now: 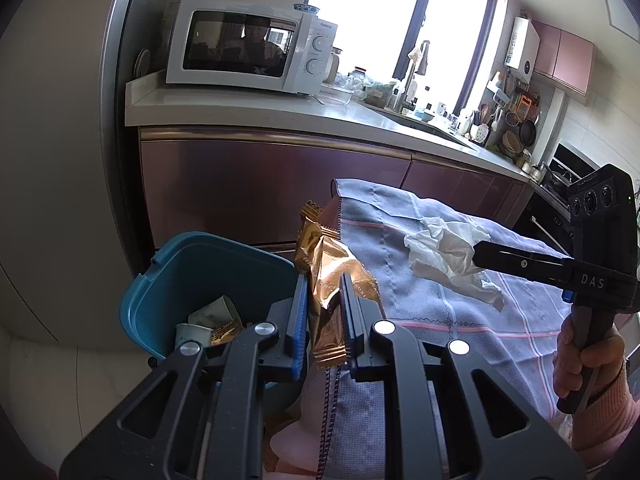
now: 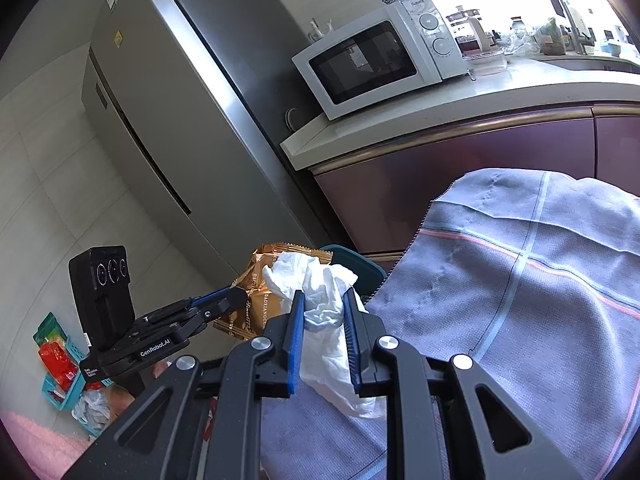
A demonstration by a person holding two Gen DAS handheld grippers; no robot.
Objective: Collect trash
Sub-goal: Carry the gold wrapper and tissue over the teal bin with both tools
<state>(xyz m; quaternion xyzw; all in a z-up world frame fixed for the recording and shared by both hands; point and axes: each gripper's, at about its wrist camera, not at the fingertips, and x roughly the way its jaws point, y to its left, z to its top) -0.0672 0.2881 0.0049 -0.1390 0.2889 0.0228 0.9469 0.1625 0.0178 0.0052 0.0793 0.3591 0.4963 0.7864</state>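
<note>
A gold snack wrapper (image 1: 328,276) is clamped in the left hand-held gripper (image 1: 325,312), just beside the blue trash bin (image 1: 180,280), whose opening lies below and to its left. A crumpled white tissue (image 2: 320,300) is pinched in the right hand-held gripper (image 2: 323,320), farther from the bin, over the cloth-covered counter (image 2: 540,300).

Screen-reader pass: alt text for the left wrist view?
Left gripper clamps crumpled gold foil snack wrappers beside an open blue plastic bin; the right gripper holds a crumpled white tissue over a grey checked cloth.
</note>
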